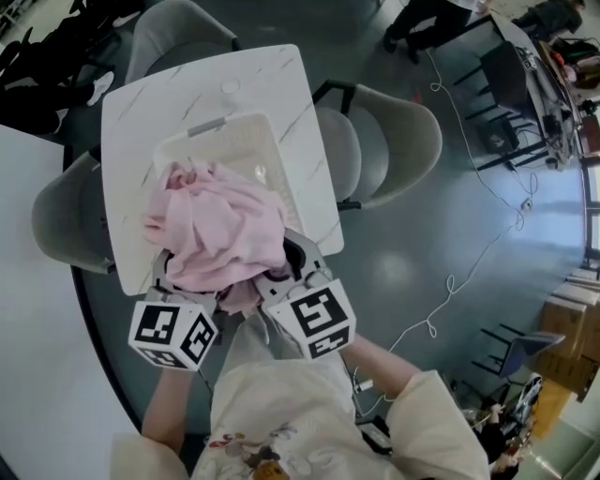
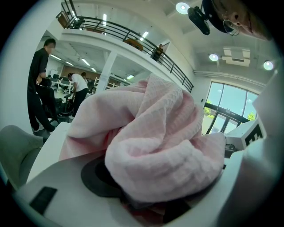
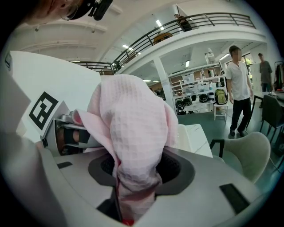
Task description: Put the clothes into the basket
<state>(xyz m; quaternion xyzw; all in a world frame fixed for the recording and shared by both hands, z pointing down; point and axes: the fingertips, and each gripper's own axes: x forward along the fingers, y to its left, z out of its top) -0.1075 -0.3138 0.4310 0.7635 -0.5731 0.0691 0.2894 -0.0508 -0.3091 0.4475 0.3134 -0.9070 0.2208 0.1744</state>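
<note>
A bundled pink cloth (image 1: 220, 225) hangs between my two grippers above the near end of a white basket (image 1: 234, 141) that stands on the white marble table (image 1: 281, 84). My left gripper (image 1: 178, 270) is shut on the cloth's left part; its jaws are buried in the folds. My right gripper (image 1: 295, 261) is shut on the right part. In the left gripper view the pink cloth (image 2: 155, 142) fills the jaws of the left gripper (image 2: 146, 195). In the right gripper view the pink cloth (image 3: 133, 128) rises as a column out of the right gripper (image 3: 133, 195).
Grey chairs stand round the table, one at the right (image 1: 398, 141), one at the left (image 1: 61, 225), one at the far side (image 1: 178, 28). Another white tabletop (image 1: 28, 328) lies at the left. A white cable (image 1: 469, 253) runs over the floor. People stand in the background (image 3: 239, 93).
</note>
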